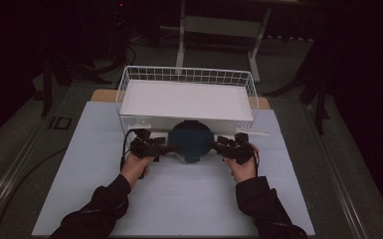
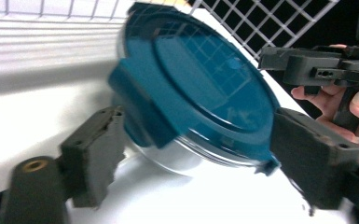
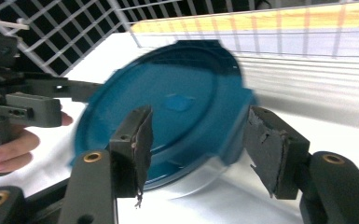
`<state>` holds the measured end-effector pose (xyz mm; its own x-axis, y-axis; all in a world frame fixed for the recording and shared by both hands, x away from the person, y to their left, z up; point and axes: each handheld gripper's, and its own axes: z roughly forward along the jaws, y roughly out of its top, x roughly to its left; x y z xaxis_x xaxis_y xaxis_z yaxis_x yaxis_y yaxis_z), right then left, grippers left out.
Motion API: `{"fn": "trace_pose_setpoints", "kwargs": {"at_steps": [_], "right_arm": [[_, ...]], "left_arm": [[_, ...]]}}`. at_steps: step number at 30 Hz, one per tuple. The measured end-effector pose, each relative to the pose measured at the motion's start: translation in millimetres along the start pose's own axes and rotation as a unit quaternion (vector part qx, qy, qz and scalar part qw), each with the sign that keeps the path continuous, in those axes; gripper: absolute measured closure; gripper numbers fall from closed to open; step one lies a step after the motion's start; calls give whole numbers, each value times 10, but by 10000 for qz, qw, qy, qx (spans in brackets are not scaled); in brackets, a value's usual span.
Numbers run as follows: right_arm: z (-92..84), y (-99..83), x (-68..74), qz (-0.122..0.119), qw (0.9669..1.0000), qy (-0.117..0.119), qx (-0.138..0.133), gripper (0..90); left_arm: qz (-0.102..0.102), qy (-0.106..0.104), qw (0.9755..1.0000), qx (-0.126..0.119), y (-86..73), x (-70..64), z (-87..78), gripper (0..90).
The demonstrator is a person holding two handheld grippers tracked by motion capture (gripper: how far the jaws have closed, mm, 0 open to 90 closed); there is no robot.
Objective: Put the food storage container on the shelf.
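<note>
A round container with a teal lid [image 1: 191, 140] sits on the white mat just in front of the wire basket [image 1: 129, 79]. My left gripper [image 1: 166, 148] reaches it from the left and my right gripper [image 1: 213, 144] from the right. In the left gripper view the container [image 2: 196, 88] is tilted and blurred, its clear body showing under the lid. It sits between the spread jaws of the left gripper [image 2: 200, 158], with a gap at the pads. In the right gripper view the lid [image 3: 177, 107] lies between the parted jaws of the right gripper [image 3: 198, 144], which do not clamp it.
The white wire basket has a flat white liner [image 1: 186, 99] and stands directly behind the container. The white mat [image 1: 179, 199] covers the table in front of me. A thin white stick [image 1: 258, 132] lies by the basket's right front corner. Dark stands and floor surround the table.
</note>
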<state>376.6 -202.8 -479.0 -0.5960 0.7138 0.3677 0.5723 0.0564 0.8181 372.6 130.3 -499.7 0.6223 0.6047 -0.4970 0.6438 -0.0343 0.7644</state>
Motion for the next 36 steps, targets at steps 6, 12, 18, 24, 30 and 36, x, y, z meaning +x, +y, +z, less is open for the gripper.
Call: {"fn": "trace_pose_setpoints", "kwargs": {"at_steps": [6,12,18,24,30,36], "right_arm": [[-95,-69,211,-188,9997,111,99,409],[-139,-169,419,-193,9987,423,190,453],[-118,-294,552,-222,9973,560,413,604],[-22,-423,613,-309,9952,602,710,882],[143,-481,664,-464,9922,610,981,899],[272,-472,647,-468,9924,462,1042,899]], "left_arm": [[316,-61,9995,1,-93,-148,-89,12],[718,-22,9974,63,-173,-334,-193,11],[813,-66,9966,85,-293,-471,-324,11],[1082,67,9941,104,-406,-580,-452,11],[1263,81,9919,-93,-484,-626,-532,12],[1288,102,9915,-132,-511,-638,-554,11]]}}
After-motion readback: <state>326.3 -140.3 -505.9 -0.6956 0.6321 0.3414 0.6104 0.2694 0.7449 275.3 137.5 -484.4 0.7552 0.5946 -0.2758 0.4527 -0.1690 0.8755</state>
